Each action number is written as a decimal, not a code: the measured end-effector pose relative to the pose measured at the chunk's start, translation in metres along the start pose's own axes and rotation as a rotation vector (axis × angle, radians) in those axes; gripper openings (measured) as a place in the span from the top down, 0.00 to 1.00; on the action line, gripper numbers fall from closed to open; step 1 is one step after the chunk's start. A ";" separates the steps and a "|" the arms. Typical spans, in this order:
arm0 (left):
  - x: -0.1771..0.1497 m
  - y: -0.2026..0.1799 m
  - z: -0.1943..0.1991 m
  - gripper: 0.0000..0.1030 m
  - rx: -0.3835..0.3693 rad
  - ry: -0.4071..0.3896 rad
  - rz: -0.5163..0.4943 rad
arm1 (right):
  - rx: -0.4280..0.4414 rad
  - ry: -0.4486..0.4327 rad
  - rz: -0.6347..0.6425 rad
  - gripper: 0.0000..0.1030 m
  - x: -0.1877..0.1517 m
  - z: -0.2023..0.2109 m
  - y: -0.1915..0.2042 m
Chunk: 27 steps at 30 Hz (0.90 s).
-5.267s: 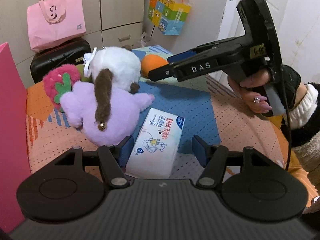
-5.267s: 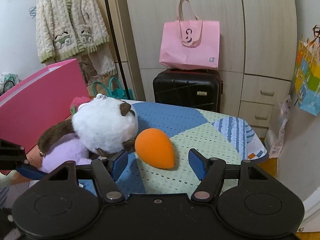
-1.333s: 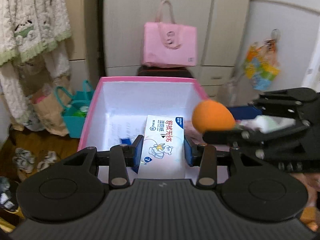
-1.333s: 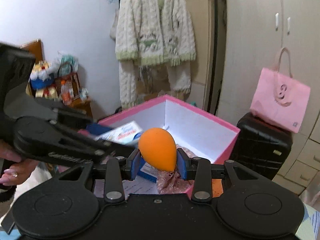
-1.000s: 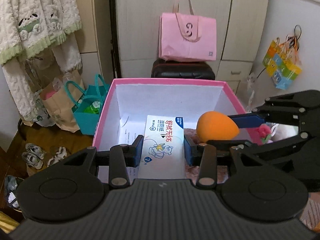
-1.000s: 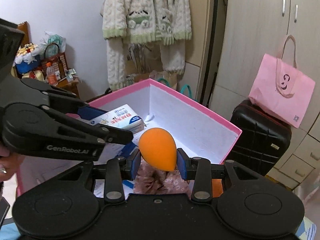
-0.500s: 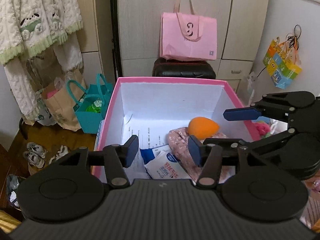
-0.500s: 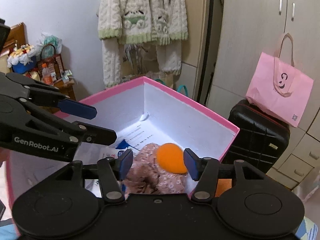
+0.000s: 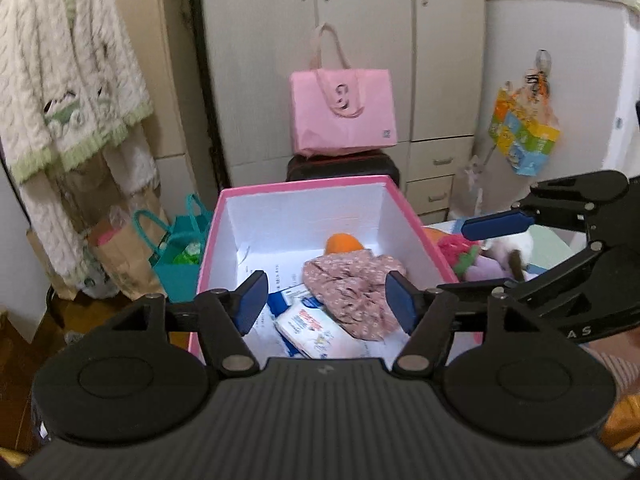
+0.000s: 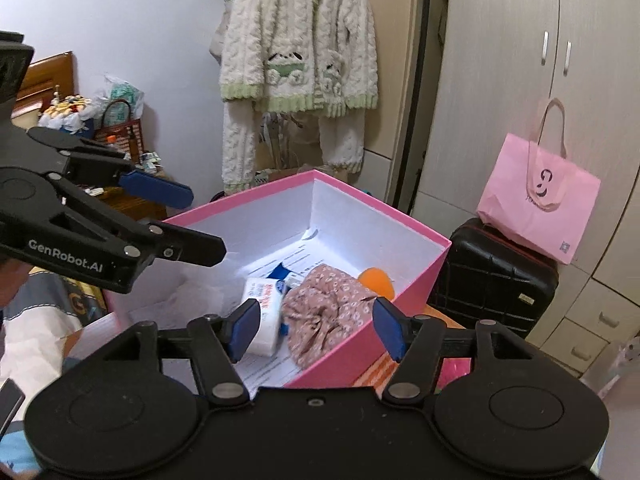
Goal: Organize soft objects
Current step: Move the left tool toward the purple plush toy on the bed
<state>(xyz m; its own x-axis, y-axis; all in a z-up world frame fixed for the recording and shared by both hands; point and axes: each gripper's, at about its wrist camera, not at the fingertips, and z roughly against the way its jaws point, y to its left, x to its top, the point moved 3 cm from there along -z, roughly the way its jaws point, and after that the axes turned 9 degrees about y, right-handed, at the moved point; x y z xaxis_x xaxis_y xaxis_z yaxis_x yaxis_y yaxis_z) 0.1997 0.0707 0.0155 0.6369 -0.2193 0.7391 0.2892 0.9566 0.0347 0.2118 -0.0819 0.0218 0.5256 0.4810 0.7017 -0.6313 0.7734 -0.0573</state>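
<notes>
Grippers, left [image 9: 323, 297] and right [image 10: 313, 329], were just opened, empty, above the pink box [image 9: 416, 222]; both should be lifted clear.

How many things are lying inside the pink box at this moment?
3 clearly: an orange sponge near the far wall of the pink box, a floral cloth in the middle, and a tissue pack beside the cloth. Papers line the bottom; more may be hidden under the cloth.
</notes>
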 end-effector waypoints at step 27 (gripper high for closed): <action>-0.053 -0.113 0.093 0.30 -0.169 0.012 -0.263 | -0.093 -0.078 0.068 0.29 -0.098 0.130 0.043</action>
<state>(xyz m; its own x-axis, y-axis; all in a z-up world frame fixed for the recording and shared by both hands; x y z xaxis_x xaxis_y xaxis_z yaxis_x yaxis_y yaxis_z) 0.0662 -0.0080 0.0349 0.5326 -0.4587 0.7112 0.5592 0.8216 0.1111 0.0586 -0.1492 0.0432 0.4351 0.5032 0.7467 -0.6063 0.7768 -0.1702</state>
